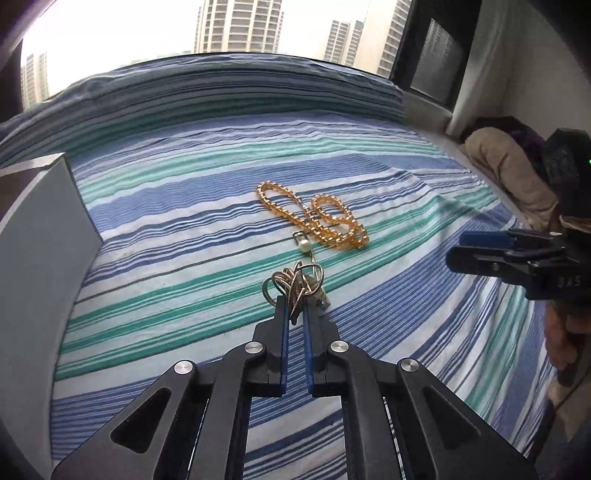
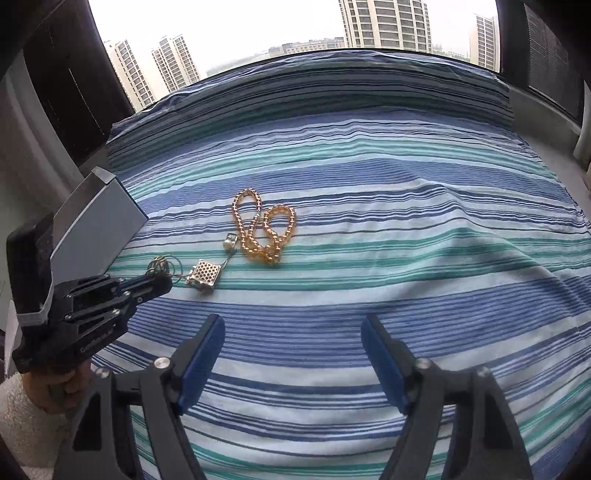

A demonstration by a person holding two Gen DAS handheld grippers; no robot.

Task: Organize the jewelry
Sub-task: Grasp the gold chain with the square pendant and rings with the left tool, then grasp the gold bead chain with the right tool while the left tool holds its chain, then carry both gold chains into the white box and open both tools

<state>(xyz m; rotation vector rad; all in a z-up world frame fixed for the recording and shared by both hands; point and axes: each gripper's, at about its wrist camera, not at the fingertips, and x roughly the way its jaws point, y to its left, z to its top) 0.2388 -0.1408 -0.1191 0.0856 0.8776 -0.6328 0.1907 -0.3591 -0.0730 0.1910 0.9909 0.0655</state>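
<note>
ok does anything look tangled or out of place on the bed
Yes. The amber bead necklace lies twisted in a heap of crossed loops on the striped sheet. The metal chain pinched by the left gripper is bunched in coils, with its square pendant trailing on the sheet.

striped bedsheet (image 2: 369,206), window (image 2: 258,29), perhaps overcast daylight

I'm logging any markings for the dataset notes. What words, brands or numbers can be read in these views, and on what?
White raised lettering on the left gripper body, right wrist view: begins "Gen", the rest too blurred to read.
Pale marks on the right gripper body, left wrist view: unreadable.
The box, necklaces and striped sheet show no text.
</note>
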